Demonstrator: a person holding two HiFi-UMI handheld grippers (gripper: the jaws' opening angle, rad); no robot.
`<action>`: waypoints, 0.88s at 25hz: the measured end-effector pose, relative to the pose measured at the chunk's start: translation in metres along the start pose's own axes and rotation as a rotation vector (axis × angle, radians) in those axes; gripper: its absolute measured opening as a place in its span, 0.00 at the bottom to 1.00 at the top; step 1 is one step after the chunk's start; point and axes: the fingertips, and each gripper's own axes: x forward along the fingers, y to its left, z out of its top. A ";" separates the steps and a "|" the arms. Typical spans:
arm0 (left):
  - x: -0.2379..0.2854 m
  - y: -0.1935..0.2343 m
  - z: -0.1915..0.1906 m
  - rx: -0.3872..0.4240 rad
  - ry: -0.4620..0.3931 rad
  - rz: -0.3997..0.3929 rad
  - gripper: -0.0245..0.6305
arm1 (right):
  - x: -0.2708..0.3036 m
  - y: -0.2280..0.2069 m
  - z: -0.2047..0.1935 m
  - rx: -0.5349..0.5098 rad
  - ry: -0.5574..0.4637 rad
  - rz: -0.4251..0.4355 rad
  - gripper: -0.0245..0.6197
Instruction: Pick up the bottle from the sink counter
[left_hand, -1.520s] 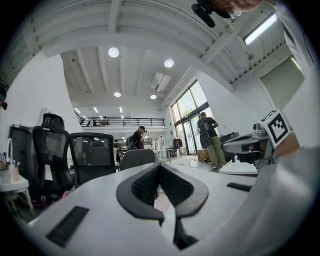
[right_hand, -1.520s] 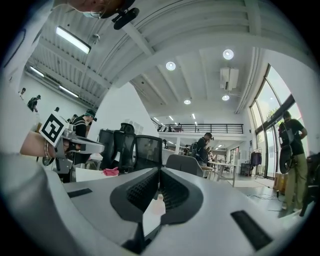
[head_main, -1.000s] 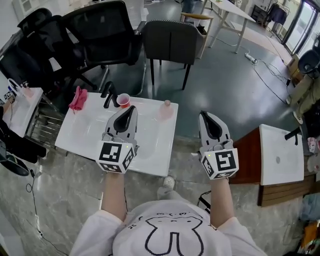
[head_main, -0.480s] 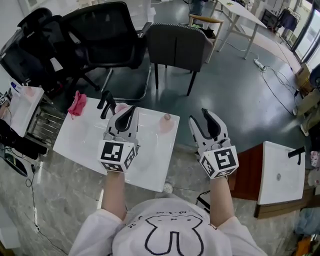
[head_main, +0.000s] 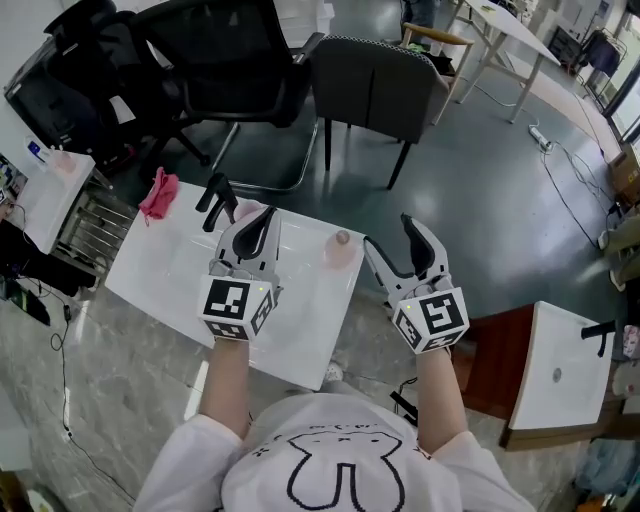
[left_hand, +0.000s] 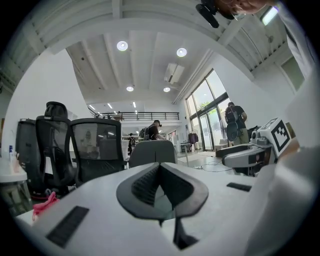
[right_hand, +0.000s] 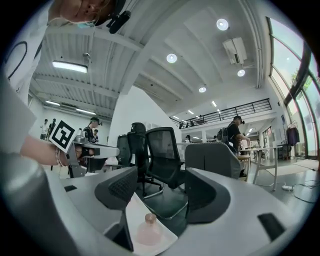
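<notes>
A small pale pink bottle (head_main: 340, 248) with a brown cap stands near the far right corner of the white sink counter (head_main: 170, 270). My right gripper (head_main: 392, 238) hovers just right of it, off the counter's edge. Its jaws have just been opening and stand wide, with nothing between them. In the right gripper view the bottle (right_hand: 148, 230) shows low between the jaws, still ahead of the pads (right_hand: 120, 189). My left gripper (head_main: 262, 222) is shut and empty over the counter, left of the bottle; its pads (left_hand: 150, 182) meet in the left gripper view.
A black faucet (head_main: 213, 197) and a pink cloth (head_main: 157, 195) sit at the counter's far left. Black office chairs (head_main: 215, 60) and a dark armchair (head_main: 375, 85) stand beyond it. A second white sink top (head_main: 560, 365) on a wooden stand lies to the right.
The right gripper's jaws went from shut to wide open, and it moved left toward the bottle. Both grippers moved forward over the counter's far side.
</notes>
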 end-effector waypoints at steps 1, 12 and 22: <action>0.001 0.001 -0.003 -0.003 0.005 0.003 0.05 | 0.004 0.002 -0.006 0.005 0.009 0.011 0.50; 0.009 0.009 -0.029 -0.010 0.036 0.000 0.05 | 0.043 0.021 -0.063 0.038 0.110 0.055 0.49; 0.022 0.025 -0.050 -0.039 0.073 -0.029 0.05 | 0.084 0.031 -0.114 0.079 0.199 0.069 0.47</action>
